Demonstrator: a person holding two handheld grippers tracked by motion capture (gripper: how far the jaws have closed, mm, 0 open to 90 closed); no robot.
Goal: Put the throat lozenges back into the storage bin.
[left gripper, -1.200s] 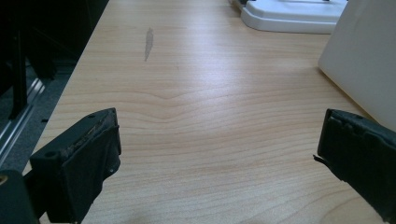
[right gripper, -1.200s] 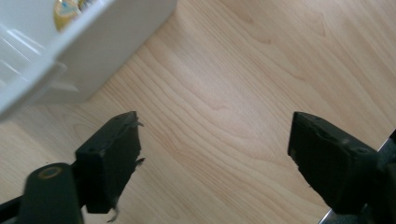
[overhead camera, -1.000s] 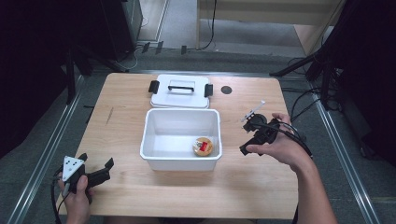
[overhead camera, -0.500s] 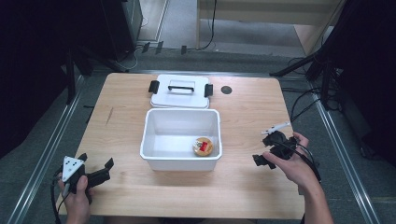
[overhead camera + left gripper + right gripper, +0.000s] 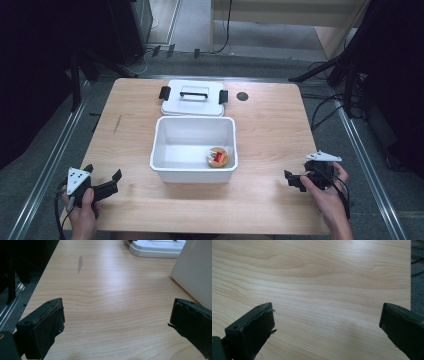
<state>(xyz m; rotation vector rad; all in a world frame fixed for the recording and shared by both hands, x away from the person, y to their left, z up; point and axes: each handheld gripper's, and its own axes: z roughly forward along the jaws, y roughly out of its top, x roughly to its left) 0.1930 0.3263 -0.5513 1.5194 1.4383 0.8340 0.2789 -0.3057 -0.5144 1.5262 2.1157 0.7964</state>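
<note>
A white plastic bin (image 5: pixel 194 172) stands at the middle of the wooden table (image 5: pixel 270 125). Inside it, at the near right corner, lies a small round tan object with a red patch (image 5: pixel 218 156). The bin's white lid (image 5: pixel 193 98) with black clips and a handle lies flat just behind it. My left gripper (image 5: pixel 104 182) rests near the table's front left corner, open and empty; its own view shows bare wood between the jaws (image 5: pixel 117 322) and the bin's wall (image 5: pixel 195 270) at the right. My right gripper (image 5: pixel 294 181) sits near the front right edge, open and empty (image 5: pixel 327 325).
A small dark round hole (image 5: pixel 242 96) marks the table top to the right of the lid. A grey smear (image 5: pixel 80 263) shows on the wood at the left. Cables and stand legs (image 5: pixel 330 75) lie on the floor around the table.
My right gripper has drawn back from beside the bin's right wall toward the front right edge of the table. The left gripper has stayed put.
</note>
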